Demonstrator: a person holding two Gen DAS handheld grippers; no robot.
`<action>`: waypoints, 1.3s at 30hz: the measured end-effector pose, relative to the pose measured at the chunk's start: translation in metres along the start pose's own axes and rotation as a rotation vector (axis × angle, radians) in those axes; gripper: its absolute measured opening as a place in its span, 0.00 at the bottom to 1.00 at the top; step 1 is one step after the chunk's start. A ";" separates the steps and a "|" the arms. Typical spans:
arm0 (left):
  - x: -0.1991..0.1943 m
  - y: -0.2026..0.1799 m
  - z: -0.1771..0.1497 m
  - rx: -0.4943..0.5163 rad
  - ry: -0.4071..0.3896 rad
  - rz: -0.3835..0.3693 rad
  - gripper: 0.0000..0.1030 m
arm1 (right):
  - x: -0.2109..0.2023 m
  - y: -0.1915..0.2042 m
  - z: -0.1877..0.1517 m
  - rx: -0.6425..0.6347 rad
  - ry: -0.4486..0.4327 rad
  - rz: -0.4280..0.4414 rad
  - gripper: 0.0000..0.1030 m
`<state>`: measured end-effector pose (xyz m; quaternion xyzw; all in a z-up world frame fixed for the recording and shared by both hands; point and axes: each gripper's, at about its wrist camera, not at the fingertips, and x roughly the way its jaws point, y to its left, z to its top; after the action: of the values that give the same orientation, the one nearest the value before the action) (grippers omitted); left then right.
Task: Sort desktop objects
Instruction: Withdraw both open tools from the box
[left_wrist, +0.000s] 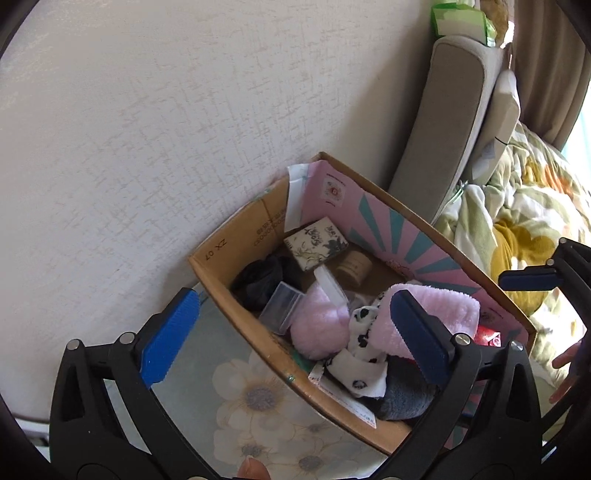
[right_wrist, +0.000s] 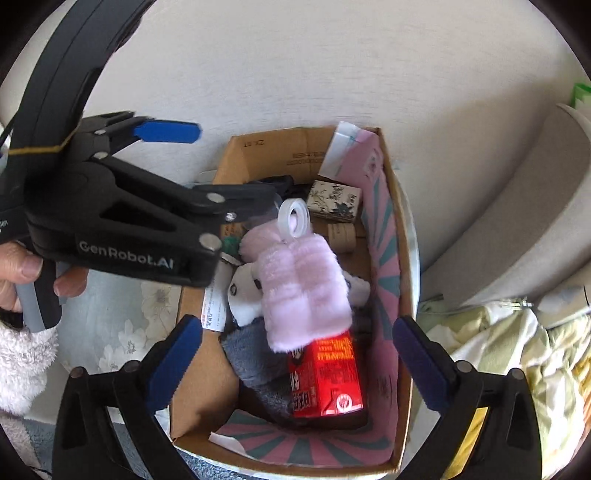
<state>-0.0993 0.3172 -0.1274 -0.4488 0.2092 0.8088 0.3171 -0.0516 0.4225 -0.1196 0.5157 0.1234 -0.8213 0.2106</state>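
Observation:
An open cardboard box (left_wrist: 236, 243) (right_wrist: 258, 151) stands against the wall, full of small things. On top lies a pink fluffy cloth (right_wrist: 303, 288) (left_wrist: 443, 314) with a white tape roll (right_wrist: 294, 218) at its far end. Beneath are a red carton (right_wrist: 325, 373), a grey fluffy cloth (right_wrist: 255, 365) and a panda-print sock (left_wrist: 362, 354). Further back sit a patterned box (left_wrist: 316, 243), a small brown jar (left_wrist: 354, 269), a clear plastic case (left_wrist: 282, 306) and a black cloth (left_wrist: 262, 280). My left gripper (left_wrist: 293, 332) (right_wrist: 229, 166) hangs open over the box's left side, holding nothing. My right gripper (right_wrist: 301, 362) is open above the near end, also with nothing between its pads.
The box sits on a floral-patterned surface (left_wrist: 258, 398). A textured wall (left_wrist: 147, 129) rises right behind it. To the right are a grey padded headboard (left_wrist: 443, 129) and rumpled floral bedding (left_wrist: 517, 221). A hand (right_wrist: 22, 266) in a fluffy white sleeve holds the left gripper.

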 end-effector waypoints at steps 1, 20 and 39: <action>-0.001 0.001 -0.002 -0.004 0.000 -0.005 1.00 | -0.002 0.000 -0.001 0.007 -0.005 -0.005 1.00; -0.100 0.065 -0.041 -0.226 -0.097 0.108 1.00 | -0.037 0.025 0.012 0.087 -0.053 -0.131 1.00; -0.230 0.162 -0.171 -0.623 -0.194 0.397 1.00 | -0.072 0.180 0.038 -0.015 -0.165 -0.065 1.00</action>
<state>-0.0203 0.0204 -0.0078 -0.3957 0.0052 0.9181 0.0209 0.0303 0.2640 -0.0361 0.4405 0.1281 -0.8664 0.1972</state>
